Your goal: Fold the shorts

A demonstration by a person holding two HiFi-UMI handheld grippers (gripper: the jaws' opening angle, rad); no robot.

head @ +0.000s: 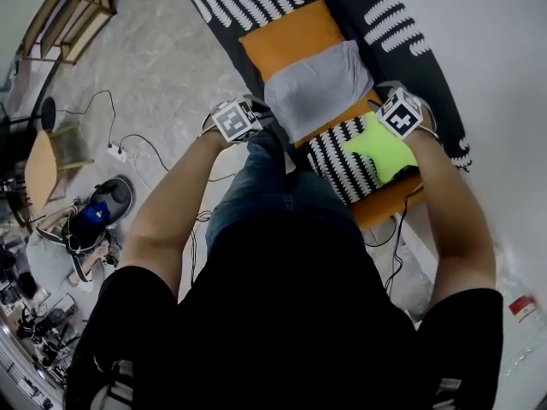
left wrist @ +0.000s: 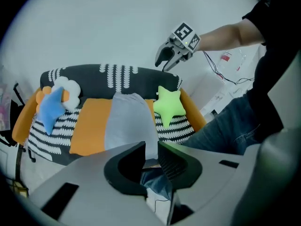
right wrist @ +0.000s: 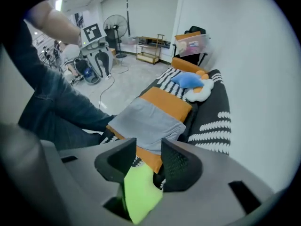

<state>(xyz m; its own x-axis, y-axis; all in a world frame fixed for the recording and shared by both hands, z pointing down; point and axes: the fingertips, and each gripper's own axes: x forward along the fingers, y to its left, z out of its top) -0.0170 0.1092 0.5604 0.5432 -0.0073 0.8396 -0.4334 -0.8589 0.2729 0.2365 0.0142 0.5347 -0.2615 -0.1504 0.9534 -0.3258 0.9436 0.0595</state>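
The head view alone shows both bare forearms stretched forward, each ending in a marker cube, on either side of the grey shorts (head: pixel 320 88). These lie folded flat on the orange seat cushion (head: pixel 291 37) of a black, white-striped sofa (head: pixel 427 75), above centre of the frame. Only the left gripper view takes in the sofa front-on. It shows a blue star pillow (left wrist: pixel 51 108) and a white flower cushion (left wrist: pixel 70 91) at the left, a green star pillow (left wrist: pixel 169 105) right of the shorts, and the other gripper raised against the wall at upper right. Only the right gripper view shows the room behind, with a standing fan (right wrist: pixel 117 25) at the upper left. The left gripper (left wrist: pixel 151 157) tilts down toward the shorts' near end, its jaws parted and gripping nothing. The right gripper (right wrist: pixel 148 157) points steeply down above the green pillow, its jaws spread wide and likewise empty.
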